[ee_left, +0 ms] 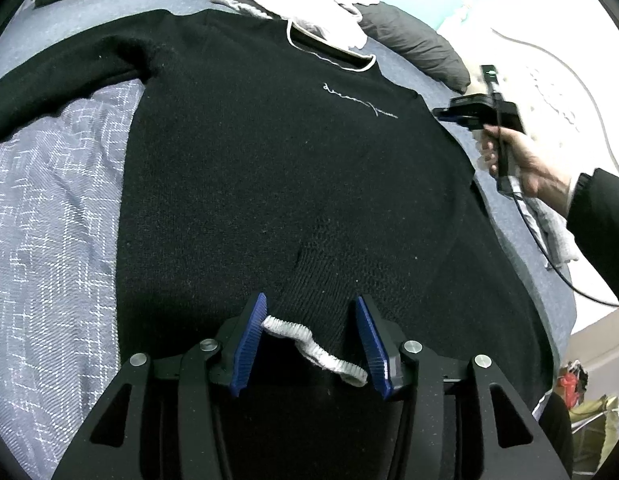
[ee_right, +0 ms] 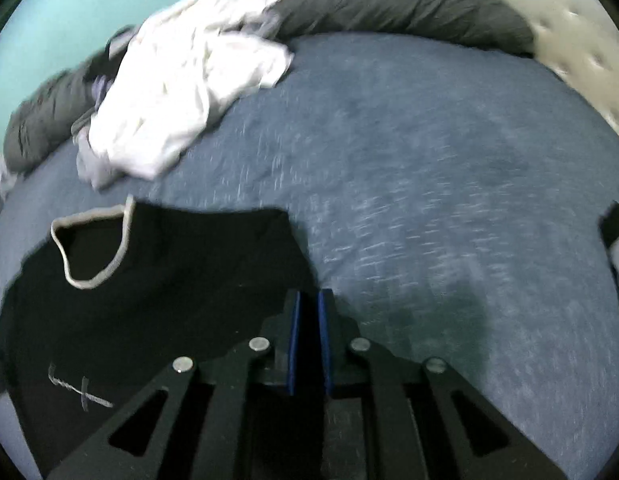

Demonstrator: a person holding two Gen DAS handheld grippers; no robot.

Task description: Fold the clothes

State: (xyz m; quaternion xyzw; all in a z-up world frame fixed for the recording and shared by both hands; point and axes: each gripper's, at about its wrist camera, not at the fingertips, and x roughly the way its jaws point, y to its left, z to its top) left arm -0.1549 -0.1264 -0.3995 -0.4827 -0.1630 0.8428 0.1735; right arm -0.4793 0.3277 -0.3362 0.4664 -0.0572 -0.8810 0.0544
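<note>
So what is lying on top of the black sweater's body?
A sleeve is folded across the sweater, its white cuff between the open left tool's pads. The fabric under the sleeve is hidden.

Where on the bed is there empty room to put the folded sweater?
The widest bare patch of blue bedspread lies right of the black sweater, below the long grey pillow. Crowded: the white clothes pile at the top left. A patterned blanket covers the side beyond the sweater's outstretched sleeve.
</note>
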